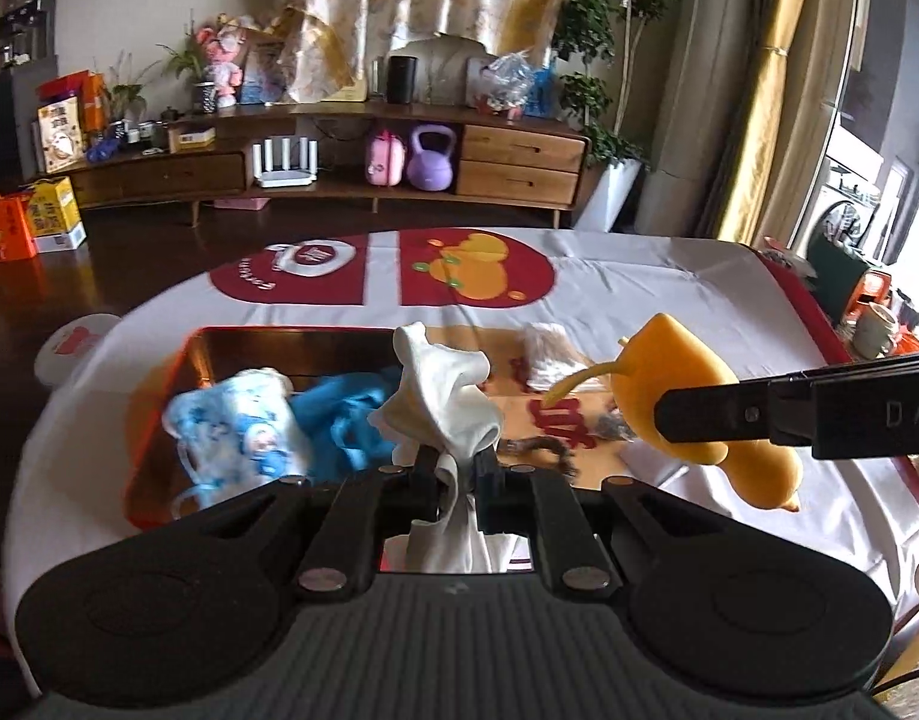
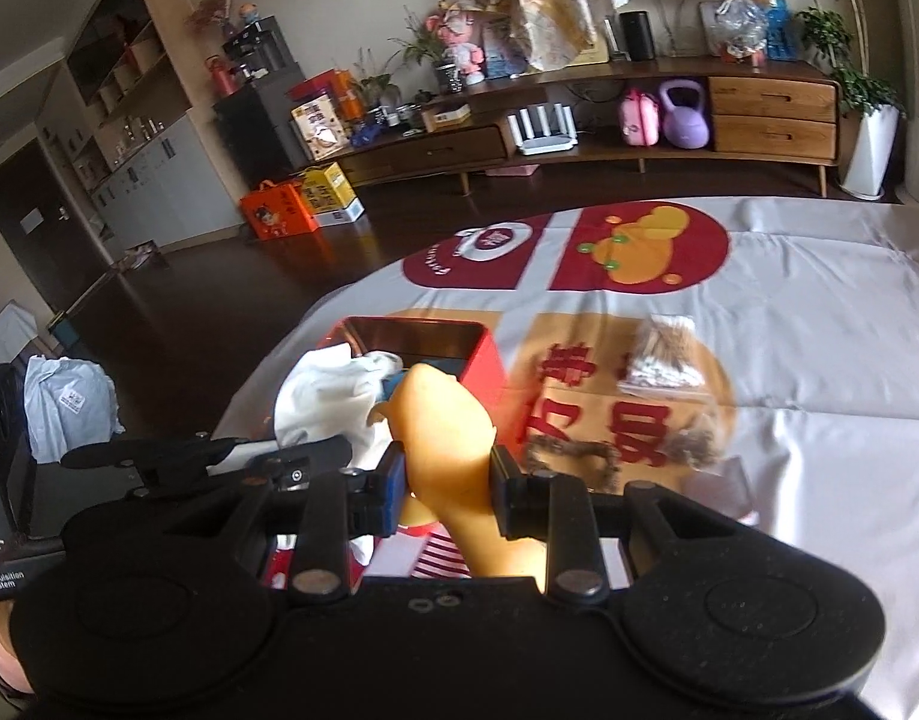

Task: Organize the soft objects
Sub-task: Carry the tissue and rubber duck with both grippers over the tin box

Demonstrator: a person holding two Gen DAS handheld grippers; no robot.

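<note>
My left gripper [image 1: 456, 465] is shut on a white cloth [image 1: 441, 396] that bunches up above its tips, just in front of a red tin box [image 1: 159, 414]. A blue-patterned white cloth [image 1: 243, 426] and a bright blue cloth [image 1: 345, 420] lie inside the box. My right gripper [image 2: 447, 474] is shut on a soft yellow gourd-shaped toy [image 2: 447, 432], held above the table beside the box [image 2: 483, 360]. In the left wrist view the toy [image 1: 669, 372] hangs at the right, pinched by a black finger [image 1: 729, 417]. The white cloth [image 2: 333, 396] shows left of the toy.
The table wears a white cloth with red and orange prints [image 1: 639, 276]. A clear bag of small sticks [image 2: 663, 354] and dark stringy pieces [image 2: 585, 456] lie on it right of the box. A wooden sideboard [image 1: 351, 162] stands beyond the dark floor. A grey bag [image 2: 69, 402] sits at the left.
</note>
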